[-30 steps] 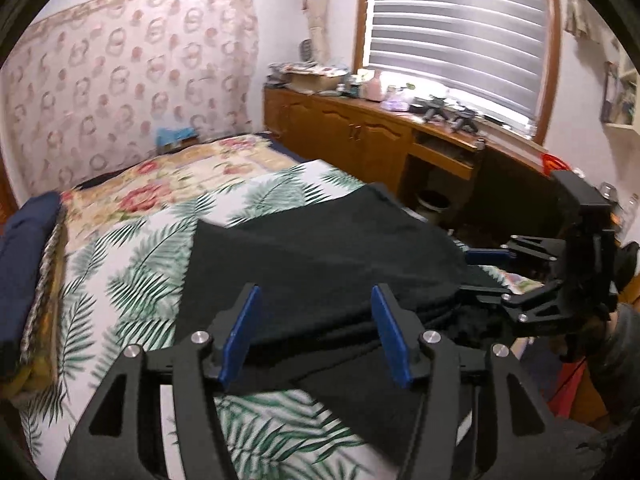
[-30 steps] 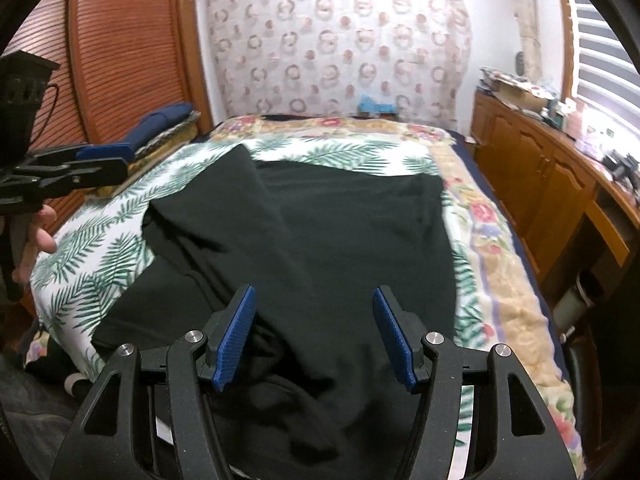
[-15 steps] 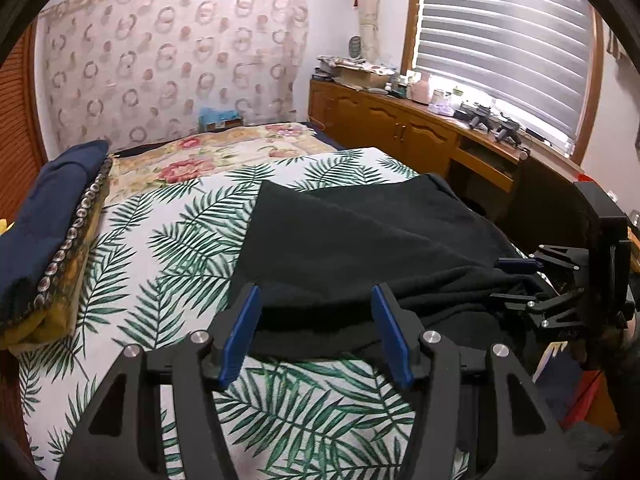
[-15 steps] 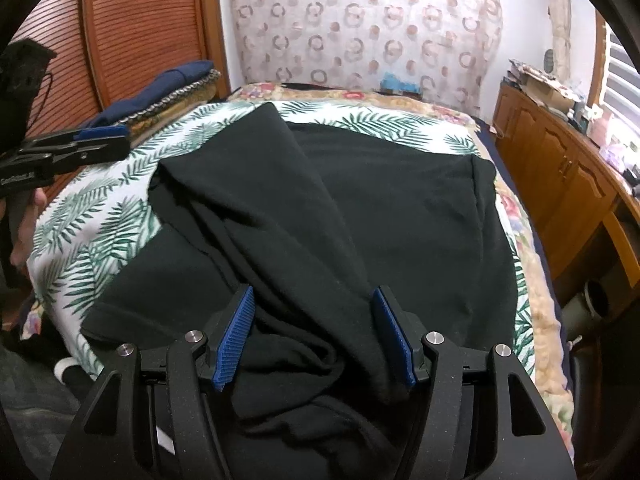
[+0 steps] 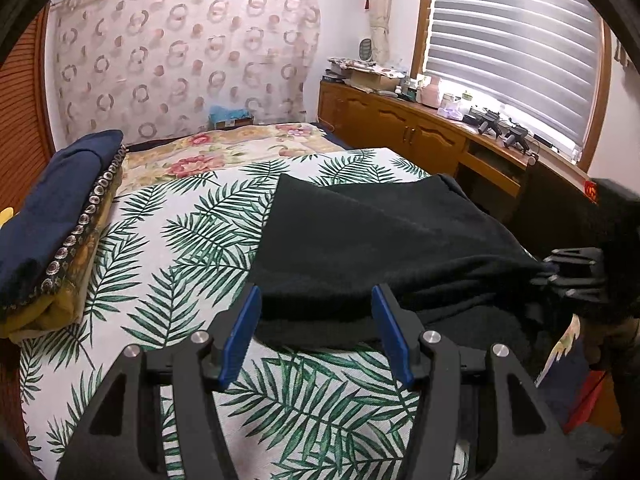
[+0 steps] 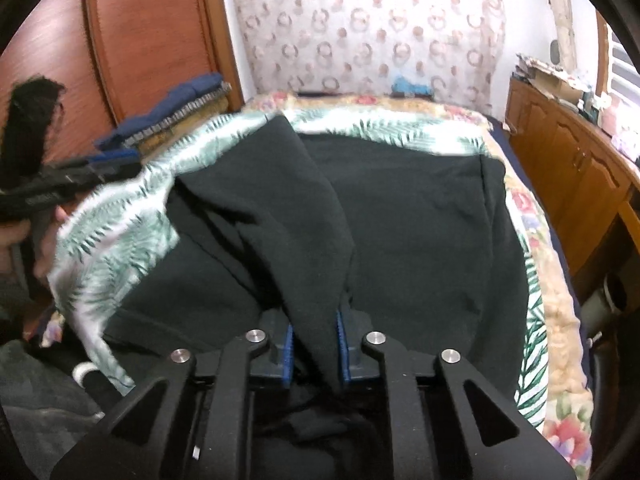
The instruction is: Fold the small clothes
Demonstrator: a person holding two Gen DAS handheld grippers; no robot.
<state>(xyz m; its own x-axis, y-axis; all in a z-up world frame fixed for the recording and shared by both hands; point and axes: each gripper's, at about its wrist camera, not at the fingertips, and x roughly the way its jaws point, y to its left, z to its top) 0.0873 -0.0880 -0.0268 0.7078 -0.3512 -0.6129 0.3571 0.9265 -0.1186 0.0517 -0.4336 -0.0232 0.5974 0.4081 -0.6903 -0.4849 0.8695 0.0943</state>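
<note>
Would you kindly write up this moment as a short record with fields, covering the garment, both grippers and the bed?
garment: black knit garment, partly folded, spread on the bed
surface: palm-leaf print bedsheet
right gripper: shut on a bunched fold of the garment
left gripper: open, empty, at the garment's near edge
nearby: folded navy blanket stack at the bed's side

Window (image 5: 516,46) glare, fisheye edges, right view blurred

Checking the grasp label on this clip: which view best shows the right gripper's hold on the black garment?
The right wrist view: the right gripper is closed on a fold of the black garment. The left wrist view shows it only side-on at the cloth's edge, blurred.
</note>
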